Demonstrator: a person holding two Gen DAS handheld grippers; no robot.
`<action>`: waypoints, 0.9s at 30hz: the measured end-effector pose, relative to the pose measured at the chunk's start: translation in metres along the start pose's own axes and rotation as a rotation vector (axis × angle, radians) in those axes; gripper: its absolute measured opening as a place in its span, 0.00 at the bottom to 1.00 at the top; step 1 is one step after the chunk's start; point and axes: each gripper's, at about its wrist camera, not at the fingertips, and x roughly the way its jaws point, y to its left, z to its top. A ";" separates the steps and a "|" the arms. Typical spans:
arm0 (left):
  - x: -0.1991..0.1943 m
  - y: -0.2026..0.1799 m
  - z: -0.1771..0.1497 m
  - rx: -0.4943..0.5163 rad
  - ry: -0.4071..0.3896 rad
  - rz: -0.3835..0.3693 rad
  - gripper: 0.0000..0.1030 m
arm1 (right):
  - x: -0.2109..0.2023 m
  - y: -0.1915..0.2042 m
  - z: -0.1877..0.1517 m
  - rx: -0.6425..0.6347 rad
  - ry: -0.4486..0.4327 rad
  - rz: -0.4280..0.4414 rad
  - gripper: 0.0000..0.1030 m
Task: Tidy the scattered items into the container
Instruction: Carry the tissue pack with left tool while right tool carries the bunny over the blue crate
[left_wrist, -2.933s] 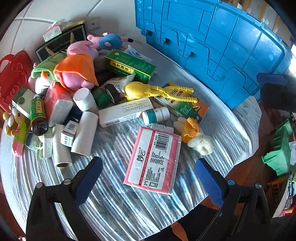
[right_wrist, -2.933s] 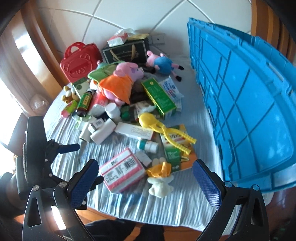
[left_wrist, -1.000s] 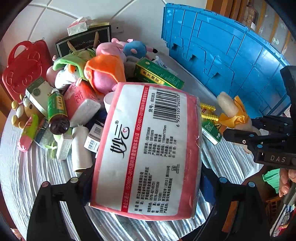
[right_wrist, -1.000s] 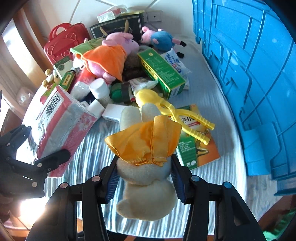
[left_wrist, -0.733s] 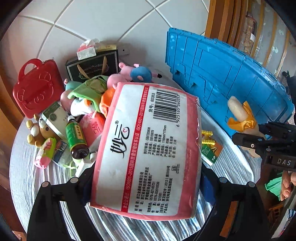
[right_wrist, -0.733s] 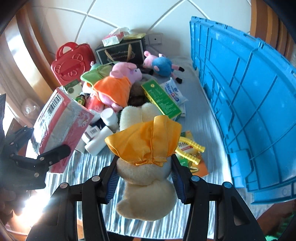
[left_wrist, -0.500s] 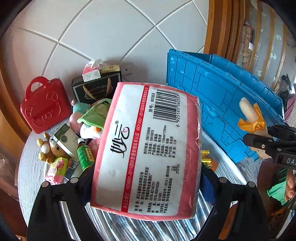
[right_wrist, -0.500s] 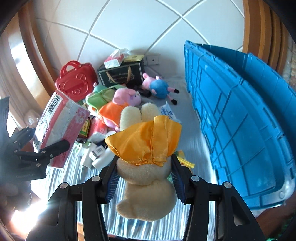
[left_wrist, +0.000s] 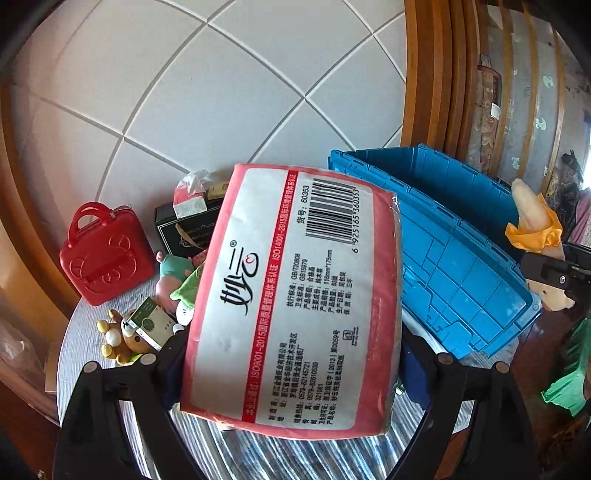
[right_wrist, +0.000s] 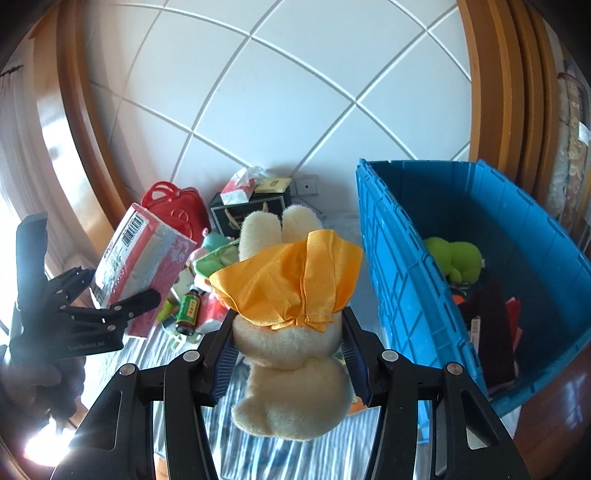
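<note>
Lifted clear of the counter (left_wrist: 85, 354) since a second ago, both loads now level with the rim of the blue container (right_wrist: 413, 280). Left gripper (left_wrist: 291, 354) jaws spread wide and clamped on the pink tissue pack (left_wrist: 295, 295), long axis pointing away and up; right gripper (right_wrist: 288, 354) jaws nearly together, squeezing the plush rabbit (right_wrist: 291, 354), ears pointing forward. Beyond, a green plush (right_wrist: 454, 258) inside the container.

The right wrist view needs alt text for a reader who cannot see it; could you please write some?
The right gripper holds a cream plush rabbit in an orange cape above a striped table. A blue crate stands open on the right; on the left, the left gripper holds a pink tissue pack.
</note>
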 end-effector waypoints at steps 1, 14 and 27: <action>-0.003 -0.003 0.002 0.003 -0.004 0.004 0.88 | -0.004 -0.002 0.003 -0.002 -0.007 0.004 0.49; -0.018 -0.053 0.045 0.032 -0.054 -0.018 0.88 | -0.040 -0.030 0.023 -0.004 -0.093 0.020 0.49; 0.014 -0.103 0.075 0.082 -0.048 -0.068 0.88 | -0.060 -0.096 0.040 0.070 -0.140 -0.049 0.49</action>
